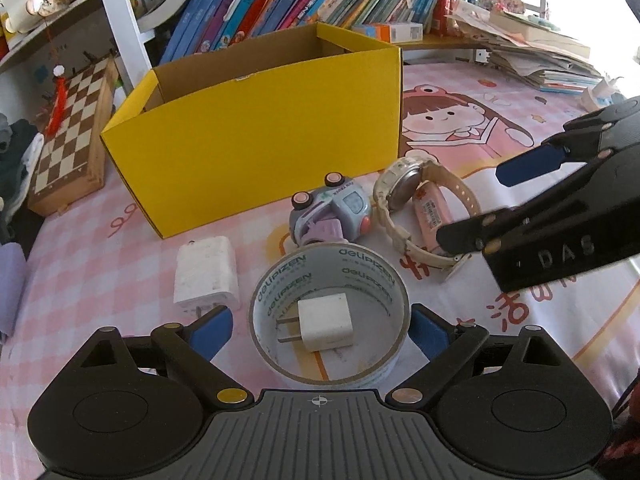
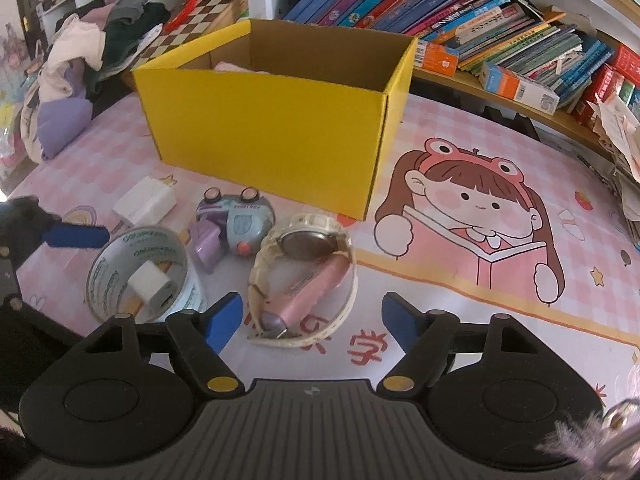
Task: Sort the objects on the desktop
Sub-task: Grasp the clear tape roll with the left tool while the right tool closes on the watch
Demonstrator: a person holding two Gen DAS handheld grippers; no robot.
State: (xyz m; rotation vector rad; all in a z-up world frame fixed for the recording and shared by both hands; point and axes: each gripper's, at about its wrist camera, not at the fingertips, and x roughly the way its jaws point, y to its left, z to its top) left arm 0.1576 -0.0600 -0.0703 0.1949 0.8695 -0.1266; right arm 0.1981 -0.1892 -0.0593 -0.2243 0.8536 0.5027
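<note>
Both grippers are hovering spread and empty: the left gripper (image 1: 321, 330) is straddling the tape (image 1: 329, 312) to pinch it, the right gripper (image 2: 312, 320) is nearing the watch (image 2: 304, 264), the box (image 2: 276, 120) waiting behind.

Box (image 2: 276, 128) floor mostly hidden behind its front wall; something pale pink inside, unidentifiable. Pink tube (image 2: 308, 294) partly covered by watch (image 2: 304, 240) strap. Left gripper (image 2: 76, 236) cut off at frame edge in right view. Book (image 1: 256, 4) titles too small to read.
</note>
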